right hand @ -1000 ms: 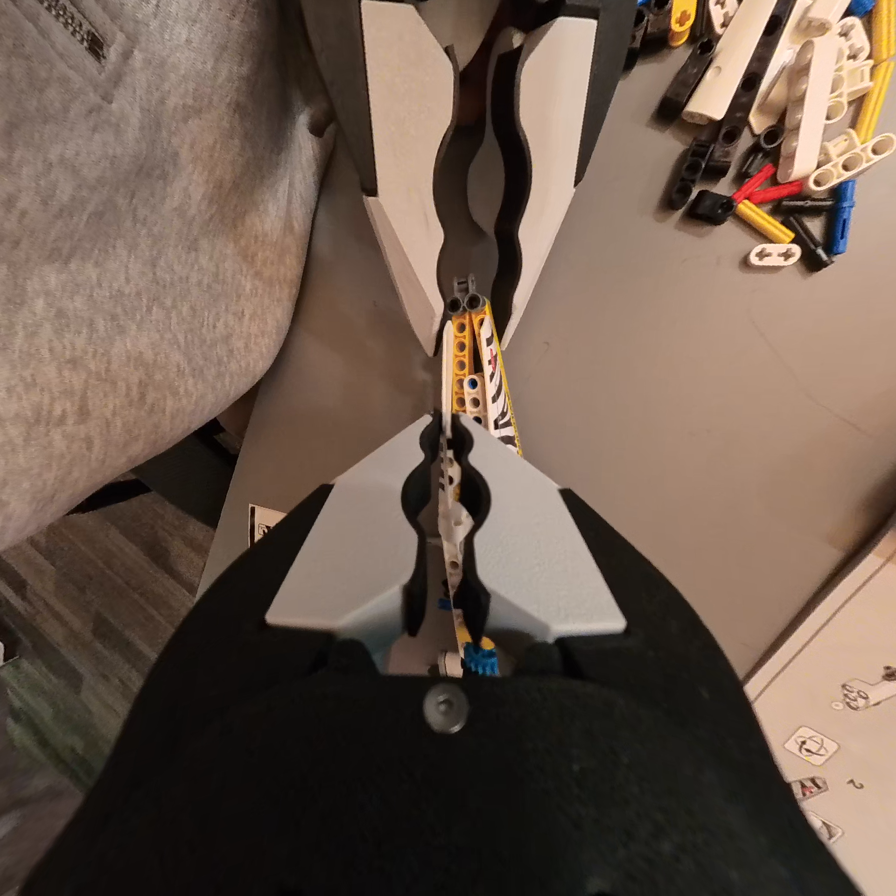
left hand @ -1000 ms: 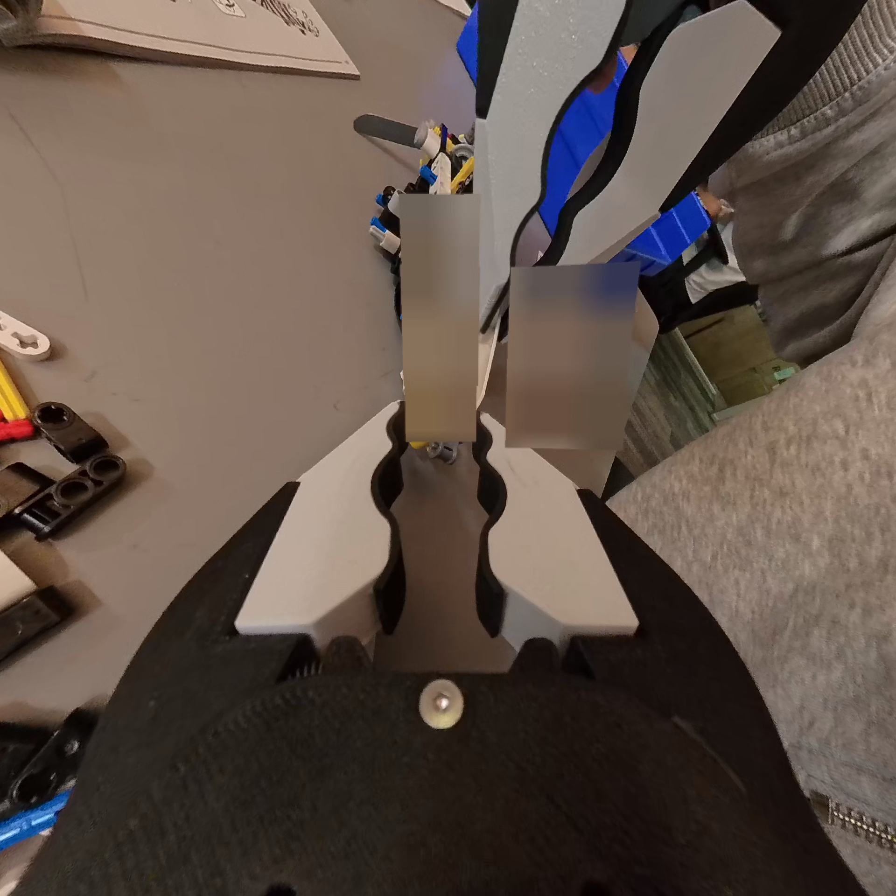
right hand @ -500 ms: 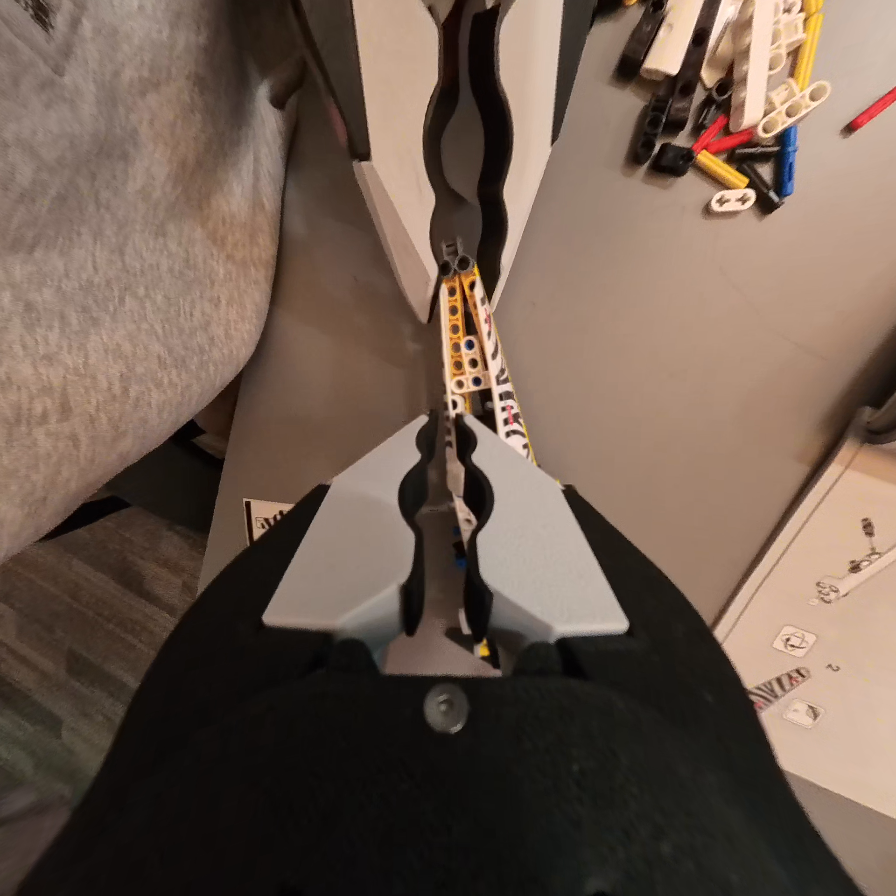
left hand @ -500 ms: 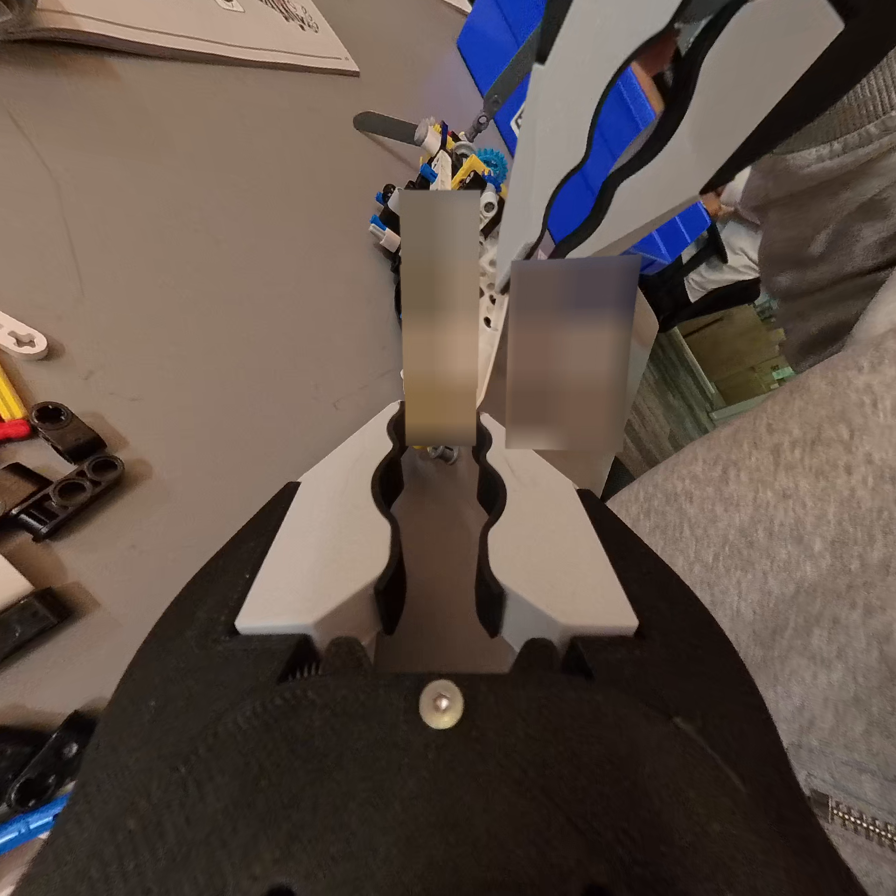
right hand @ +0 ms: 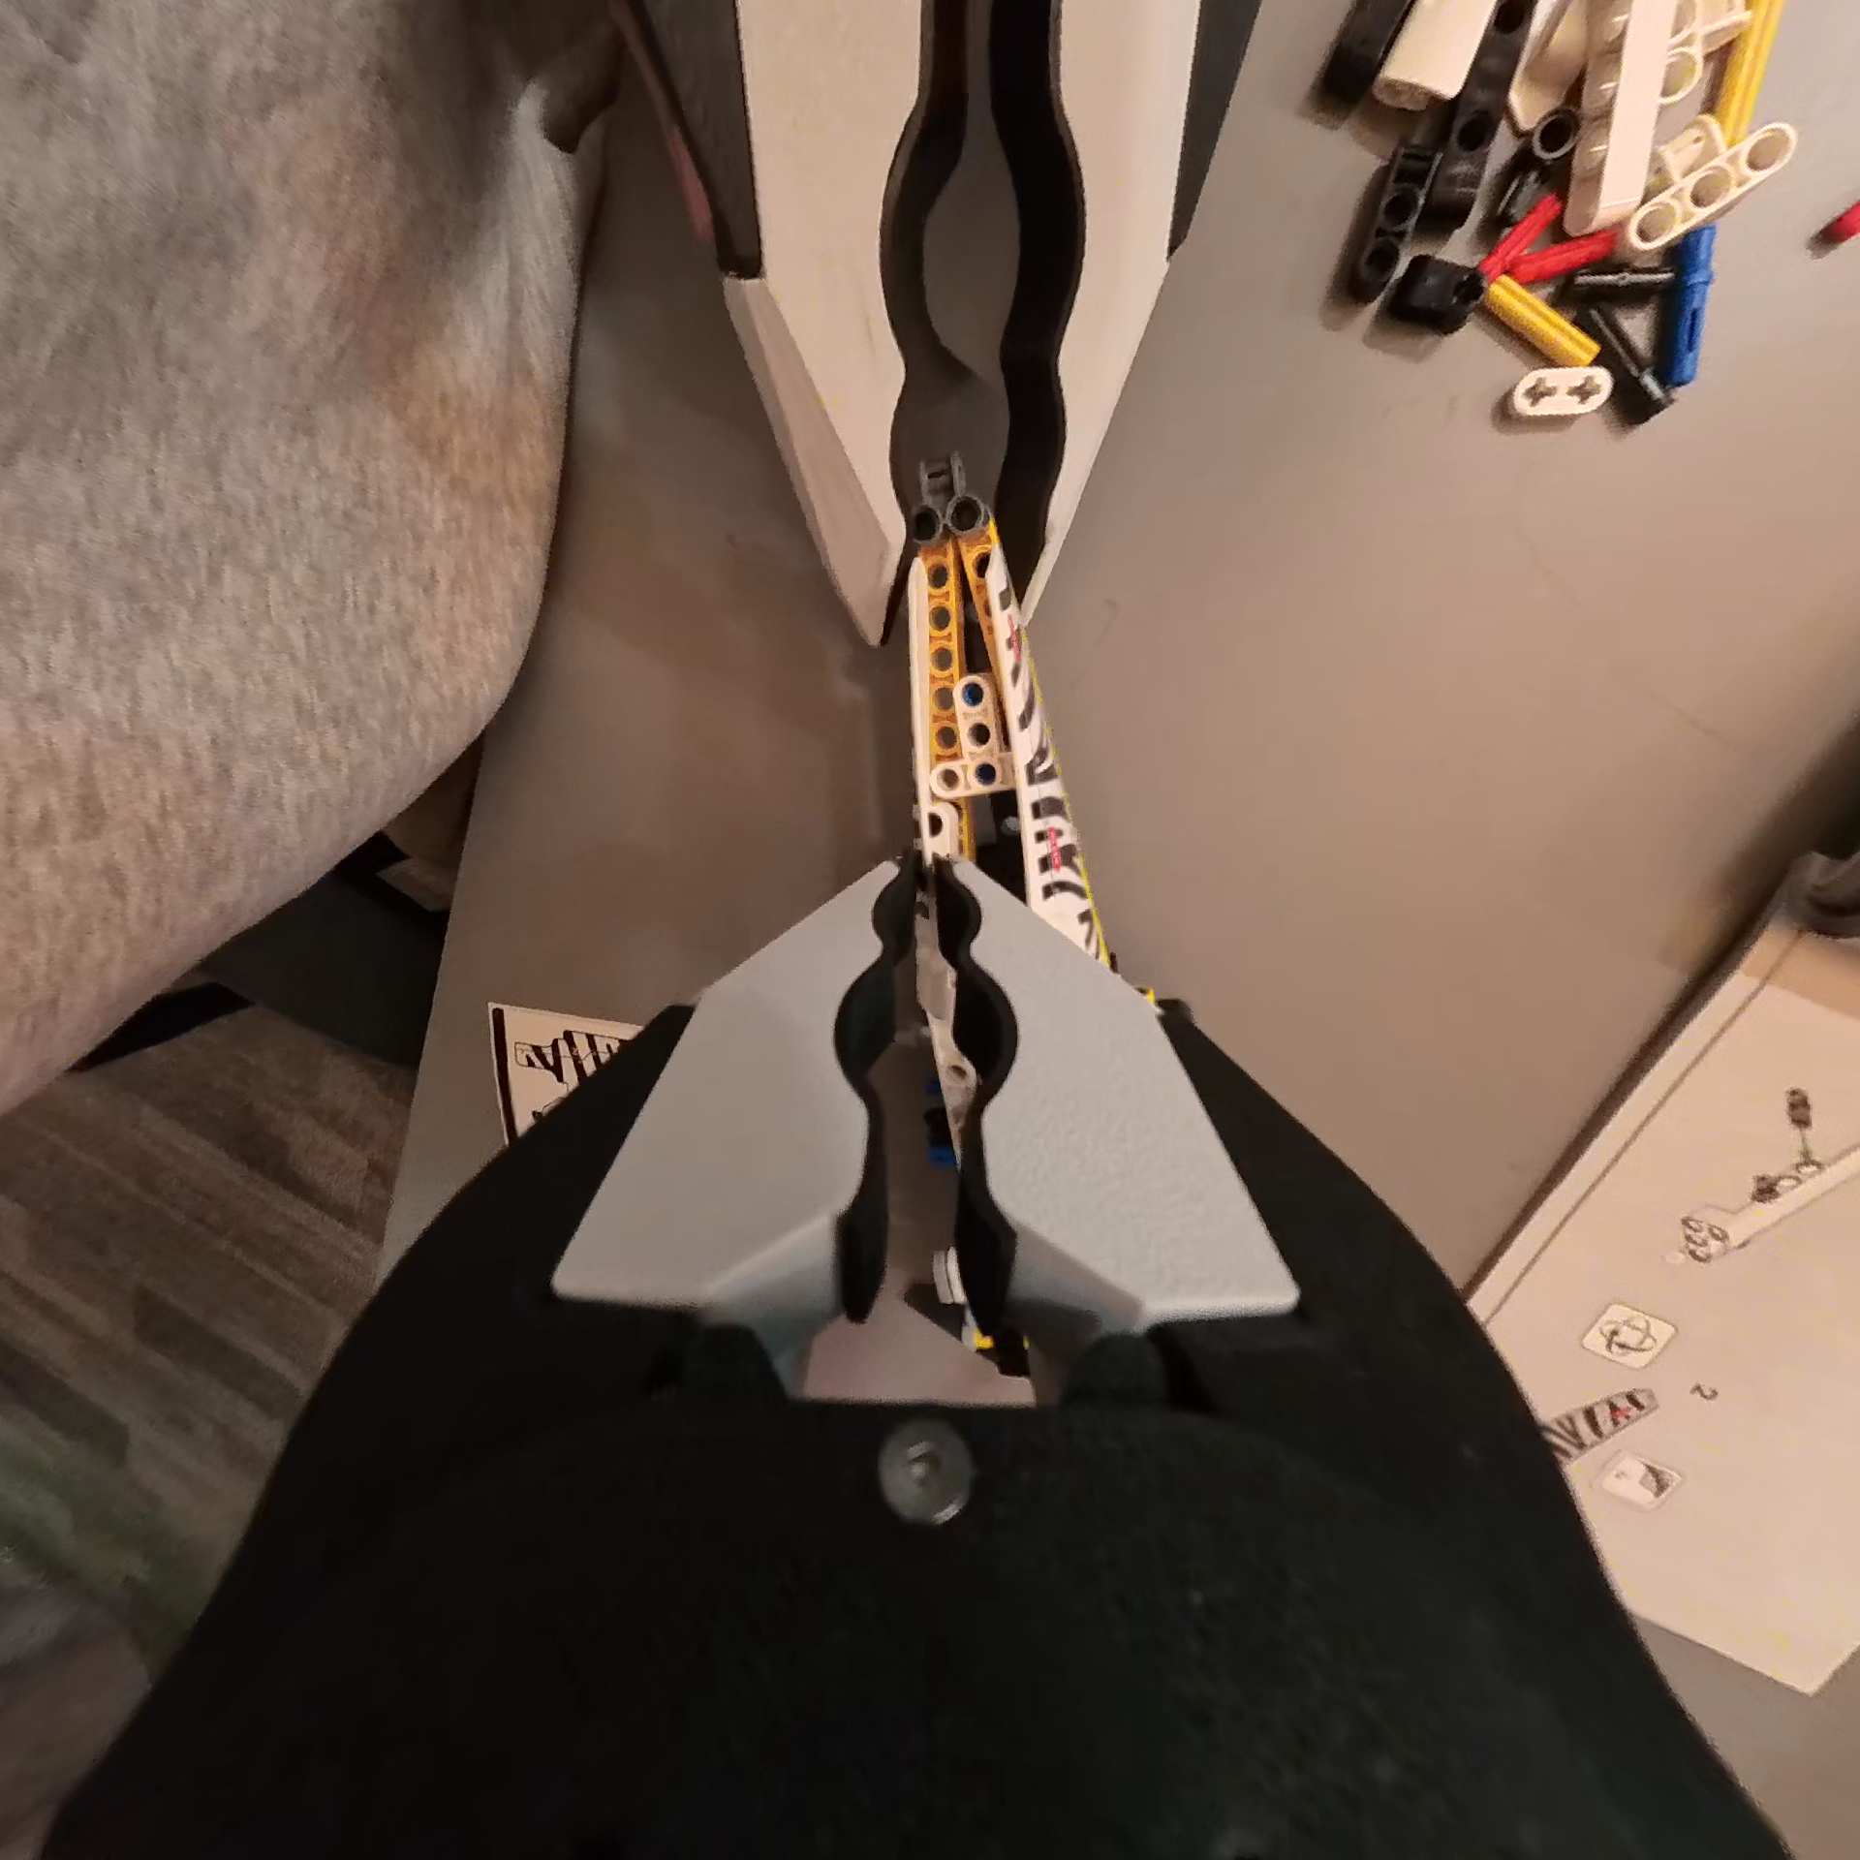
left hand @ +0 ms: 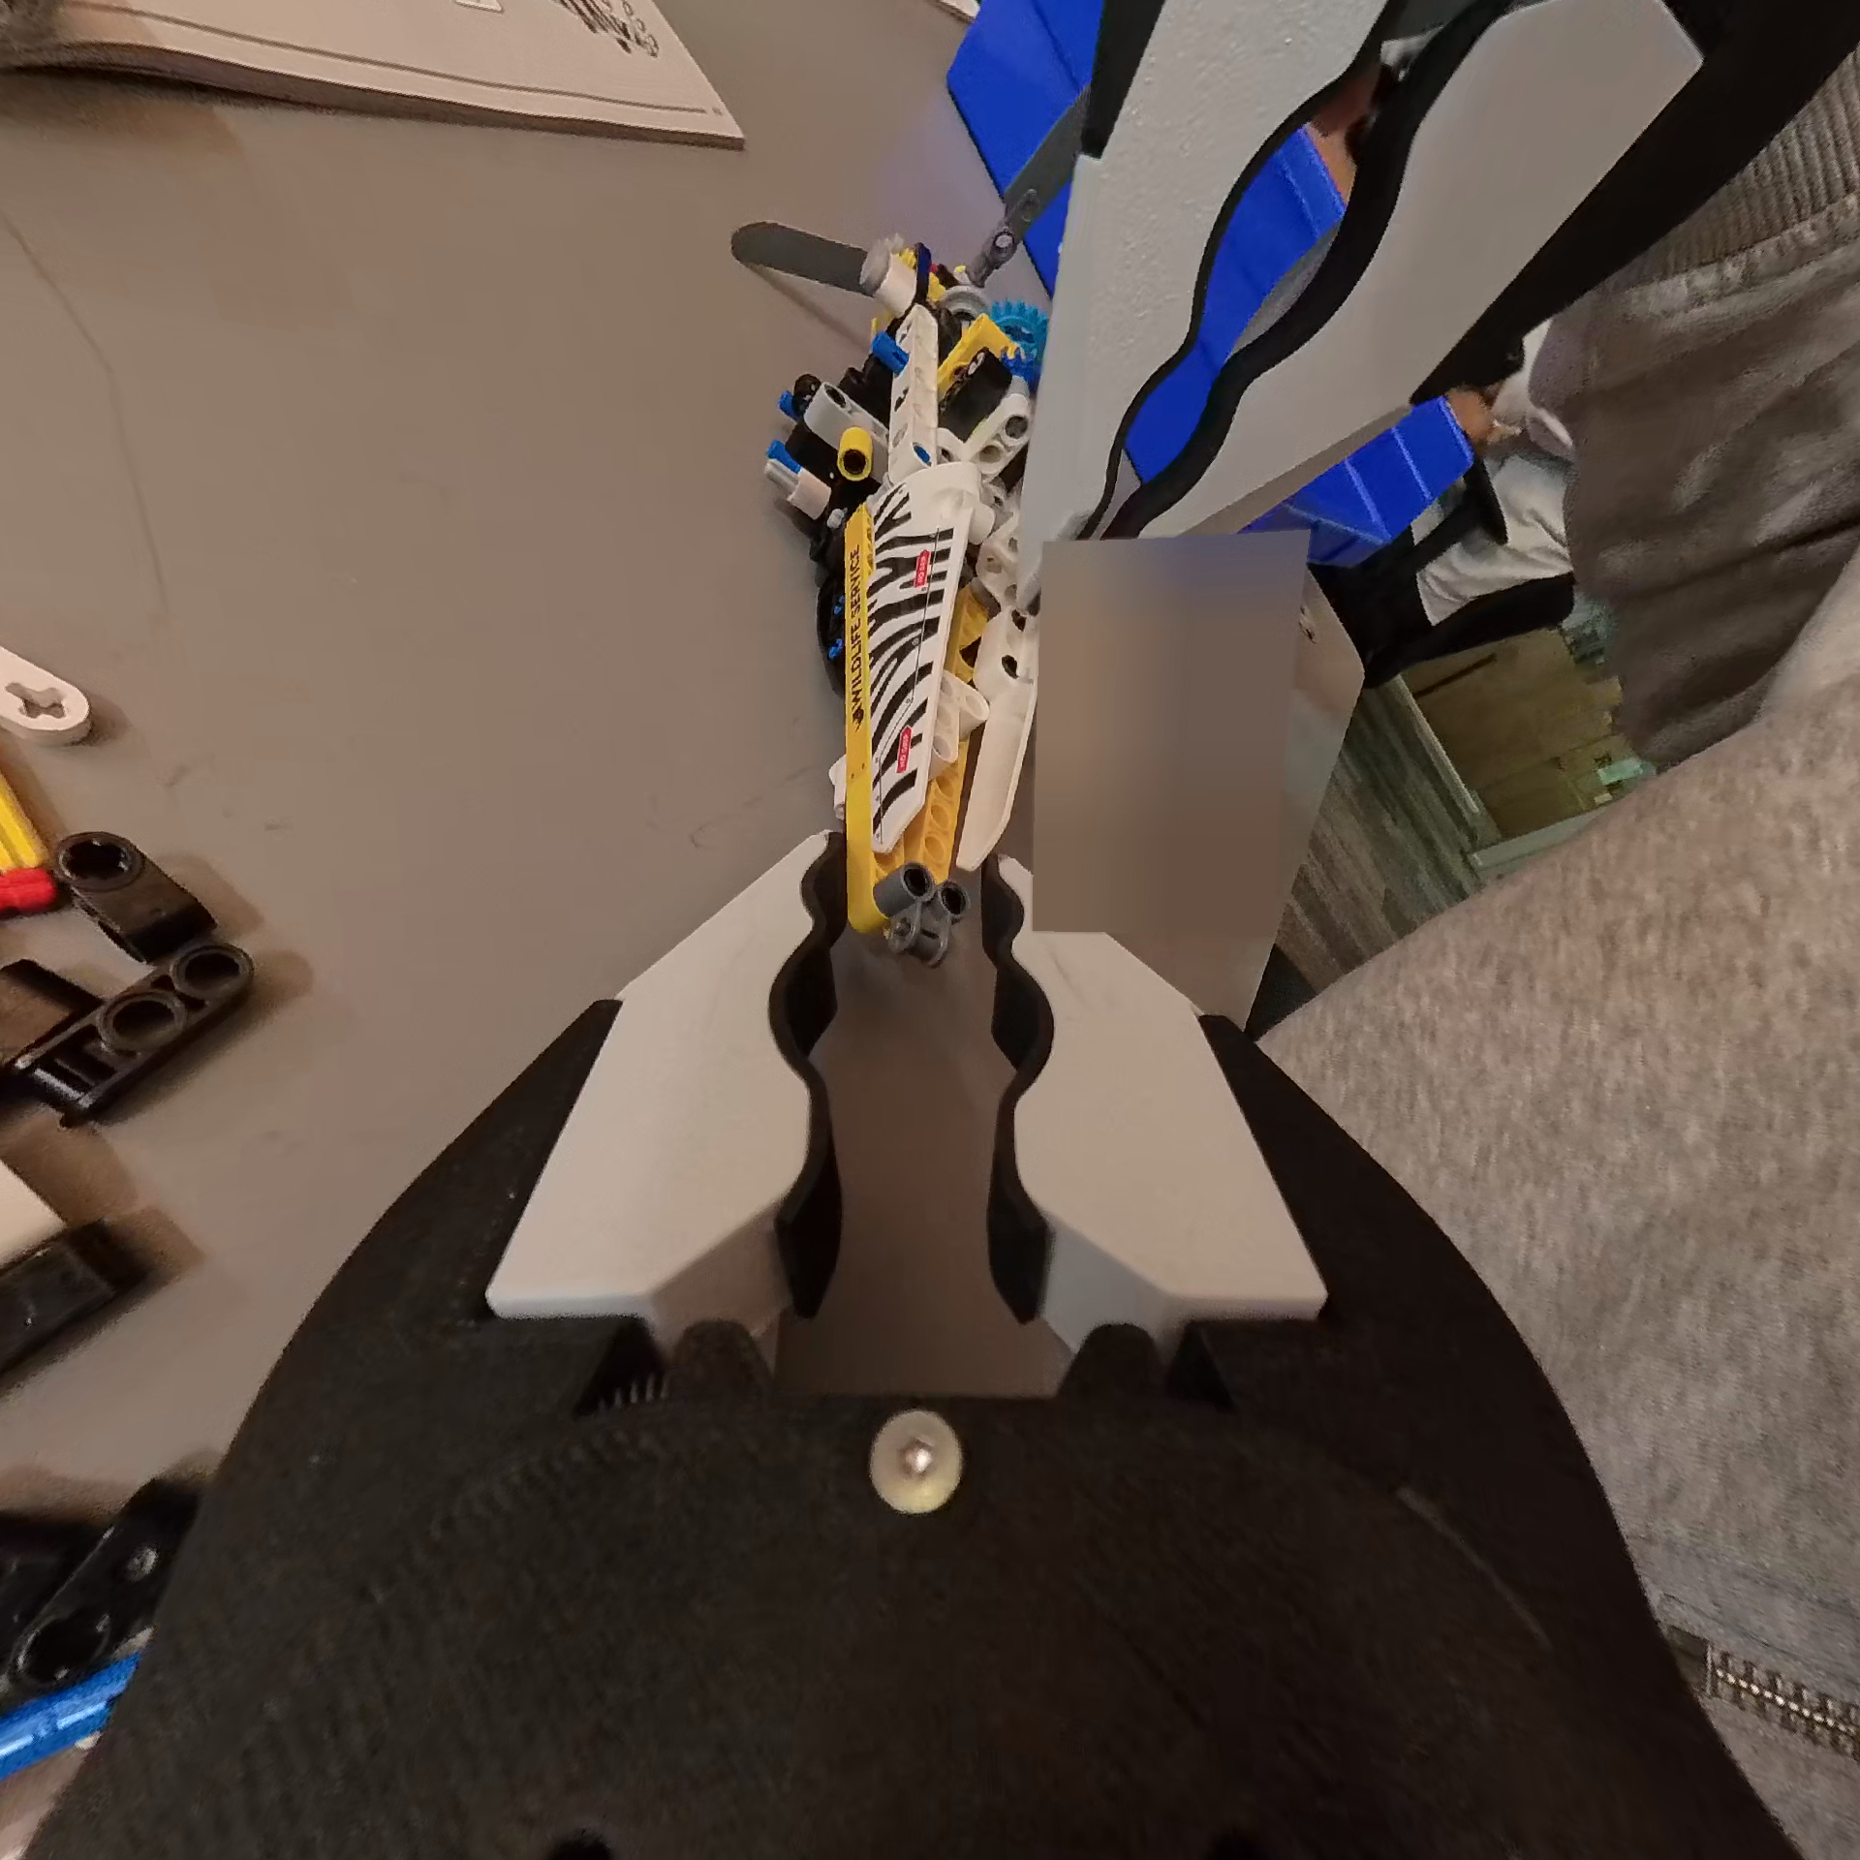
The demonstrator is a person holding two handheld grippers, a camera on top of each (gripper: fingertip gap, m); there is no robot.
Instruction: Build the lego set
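Note:
The partly built lego model (left hand: 906,624), yellow and white with zebra-striped panels, lies on the grey table (left hand: 403,503) between my two grippers. Its tail ends in a small grey connector (left hand: 921,906). My left gripper (left hand: 916,871) is open, with that connector between its fingertips and a gap on the right side. My right gripper (right hand: 931,866) is shut on a thin white part of the model (right hand: 1037,725) near its body. The left gripper (right hand: 966,604) faces it in the right wrist view. The right gripper (left hand: 1097,523) shows at the top right of the left wrist view.
Loose black, white, yellow, red and blue parts (right hand: 1560,201) lie in a pile; some show in the left wrist view (left hand: 131,1006). An instruction booklet (right hand: 1711,1359) and a sticker sheet (right hand: 549,1077) lie near the table edge. A blue bin (left hand: 1389,483) and a grey sleeve (left hand: 1560,1208) are beside the model. Tip to tip, the grippers are about 5 cm apart.
My right gripper has slid back along the model and tilted, uncovering more of the model's body in the left wrist view. My left gripper has kept its place and opening.

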